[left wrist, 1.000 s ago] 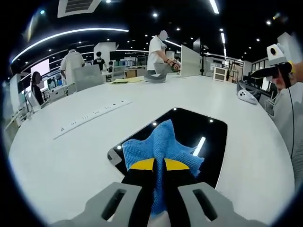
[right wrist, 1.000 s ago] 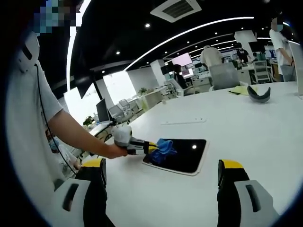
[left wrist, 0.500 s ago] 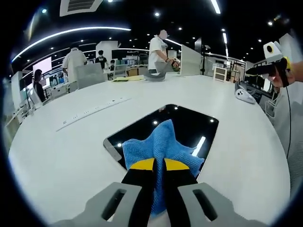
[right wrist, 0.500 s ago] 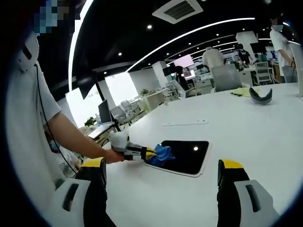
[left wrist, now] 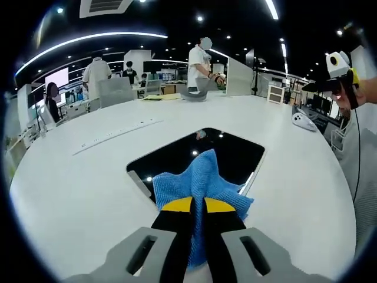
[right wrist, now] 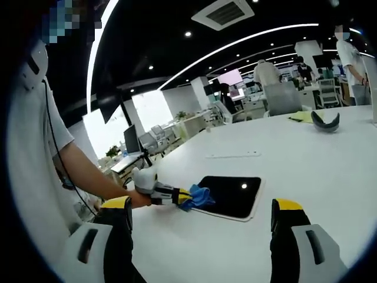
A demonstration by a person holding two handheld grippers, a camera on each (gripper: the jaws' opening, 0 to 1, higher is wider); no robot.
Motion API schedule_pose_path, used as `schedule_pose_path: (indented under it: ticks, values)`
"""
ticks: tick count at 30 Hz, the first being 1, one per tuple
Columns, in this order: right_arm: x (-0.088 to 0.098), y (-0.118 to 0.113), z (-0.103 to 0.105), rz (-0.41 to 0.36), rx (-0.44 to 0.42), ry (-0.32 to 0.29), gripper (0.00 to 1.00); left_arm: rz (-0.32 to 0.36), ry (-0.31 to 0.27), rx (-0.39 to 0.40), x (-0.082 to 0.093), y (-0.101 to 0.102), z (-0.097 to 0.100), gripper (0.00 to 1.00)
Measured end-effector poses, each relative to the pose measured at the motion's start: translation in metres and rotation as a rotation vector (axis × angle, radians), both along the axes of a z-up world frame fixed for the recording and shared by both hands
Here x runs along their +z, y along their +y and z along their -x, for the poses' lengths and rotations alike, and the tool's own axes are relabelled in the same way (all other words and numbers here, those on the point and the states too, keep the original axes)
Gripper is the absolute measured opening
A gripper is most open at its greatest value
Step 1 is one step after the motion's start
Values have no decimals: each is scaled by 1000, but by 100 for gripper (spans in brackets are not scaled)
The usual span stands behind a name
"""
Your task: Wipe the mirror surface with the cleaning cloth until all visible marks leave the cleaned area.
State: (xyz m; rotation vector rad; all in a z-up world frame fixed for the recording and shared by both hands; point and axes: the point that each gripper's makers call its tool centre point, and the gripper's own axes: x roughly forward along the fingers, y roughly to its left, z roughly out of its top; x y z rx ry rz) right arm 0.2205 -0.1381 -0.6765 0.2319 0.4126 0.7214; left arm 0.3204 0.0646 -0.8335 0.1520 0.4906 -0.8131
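The white table (left wrist: 70, 194) carries the mirror (left wrist: 194, 156) flat on its top, dark face up, so that a cloth can be pressed down on it without it sliding away. Ceiling lights reflect in the glass; whether any marks remain on it cannot be told. The blue cleaning cloth (left wrist: 200, 186) lies bunched over the mirror's near edge, partly on the glass and partly past the rim onto the table beside it. The left gripper (left wrist: 198, 215) has its jaws pressed together on the cloth, likely so it drags firmly. The right gripper (right wrist: 200, 221) hangs well back from the mirror, jaws spread and holding nothing, probably kept clear to leave the mirror in sight.
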Motion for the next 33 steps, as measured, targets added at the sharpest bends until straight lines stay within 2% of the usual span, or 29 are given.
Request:
schedule_pose_path:
  ticks: [10,33]
  values:
    - [2,3,1,-5,10,-7,98,-4,13,1,1,1,13,3]
    - [-2,0,7,-10,3,4,98,12,23,17,-5,5,13,3]
